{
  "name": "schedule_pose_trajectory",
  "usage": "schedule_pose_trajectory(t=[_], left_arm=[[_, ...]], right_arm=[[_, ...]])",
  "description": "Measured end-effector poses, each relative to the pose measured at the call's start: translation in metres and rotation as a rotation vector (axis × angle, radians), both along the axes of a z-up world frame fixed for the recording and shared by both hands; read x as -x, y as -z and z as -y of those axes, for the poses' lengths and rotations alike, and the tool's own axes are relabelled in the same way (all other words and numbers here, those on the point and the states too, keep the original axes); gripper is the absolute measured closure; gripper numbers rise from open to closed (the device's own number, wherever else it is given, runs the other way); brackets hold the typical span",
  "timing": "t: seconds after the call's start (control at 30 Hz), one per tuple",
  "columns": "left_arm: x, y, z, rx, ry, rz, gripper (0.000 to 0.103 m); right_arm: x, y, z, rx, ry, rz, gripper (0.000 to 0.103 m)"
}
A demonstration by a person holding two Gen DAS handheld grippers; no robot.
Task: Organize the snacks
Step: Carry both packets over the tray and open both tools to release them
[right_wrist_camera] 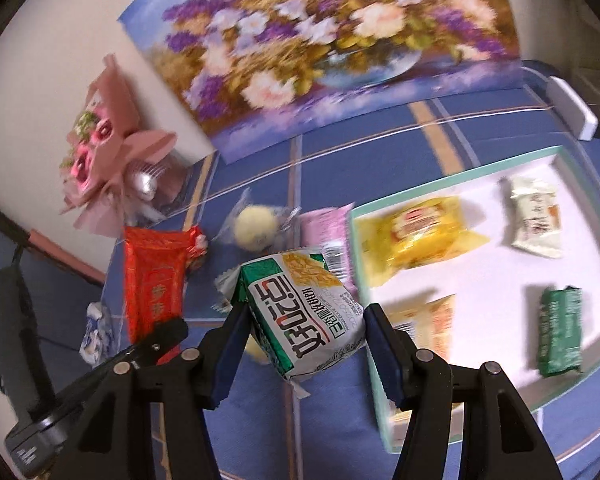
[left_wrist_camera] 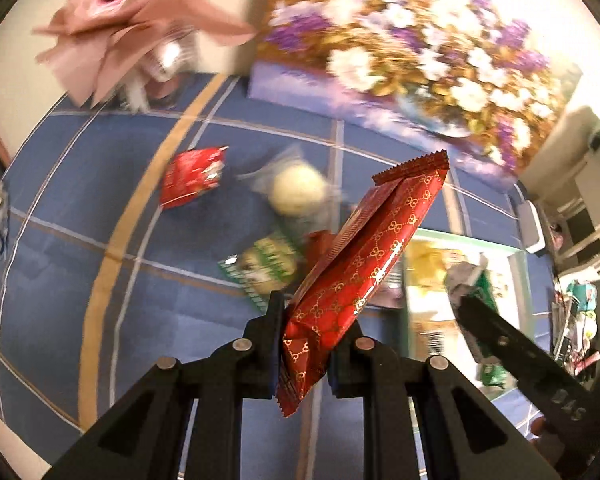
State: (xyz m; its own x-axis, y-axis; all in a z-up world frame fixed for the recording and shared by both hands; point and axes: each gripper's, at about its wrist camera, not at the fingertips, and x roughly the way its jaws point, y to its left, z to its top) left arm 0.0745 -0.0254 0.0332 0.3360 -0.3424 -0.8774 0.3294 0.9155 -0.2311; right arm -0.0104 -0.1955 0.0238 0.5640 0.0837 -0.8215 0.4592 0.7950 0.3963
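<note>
Two packets up off the blue worktop [right_wrist_camera: 480,120]: my left tongs [left_wrist_camera: 314,322] pinch the red wrapper [left_wrist_camera: 364,272] low, centre frame; right tongs [right_wrist_camera: 306,334] squeeze green-white pouch [right_wrist_camera: 300,312]. Light, crinkly, slippery; grip mid-body.

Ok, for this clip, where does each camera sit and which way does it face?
Left wrist: on the left hand-held gripper, angled down at the blue tablecloth; its fingers clamp a red packet.
Right wrist: on the right hand-held gripper, angled down; its fingers grip a green-white packet beside the tray.
Shared: flower painting, round yellow snack, each other's gripper.
</note>
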Motion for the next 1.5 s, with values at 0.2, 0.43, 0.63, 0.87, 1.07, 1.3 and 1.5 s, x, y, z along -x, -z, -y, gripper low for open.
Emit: schedule_pose_trajectory(t=[0.2, 0.43, 0.63, 0.87, 1.07, 1.3, 1.5], left_arm=[[0.014, -0.004, 0.051, -0.014, 0.082, 0.002, 0.085], [0.036, 0.004, 0.113, -0.04, 0.196, -0.003, 0.085], [0.055, 0.017, 0.158, -0.047, 0.28, -0.016, 0.085], [0.064, 0.037, 0.19, -0.052, 0.321, -0.038, 0.084], [0.068, 0.053, 0.208, -0.061, 0.342, -0.05, 0.084], [0.07, 0.066, 0.211, -0.081, 0.344, -0.056, 0.084], [0.071, 0.07, 0.212, -0.083, 0.341, -0.084, 0.083]], right_arm=[[0.015, 0.009, 0.041, 0.033, 0.128, -0.066, 0.041], [0.046, 0.024, 0.095, 0.115, 0.324, -0.197, 0.041], [0.074, 0.034, 0.137, 0.14, 0.459, -0.268, 0.041], [0.089, 0.043, 0.164, 0.158, 0.535, -0.308, 0.041], [0.091, 0.049, 0.173, 0.152, 0.548, -0.323, 0.041], [0.088, 0.054, 0.178, 0.138, 0.545, -0.329, 0.041], [0.087, 0.053, 0.177, 0.14, 0.533, -0.327, 0.041]])
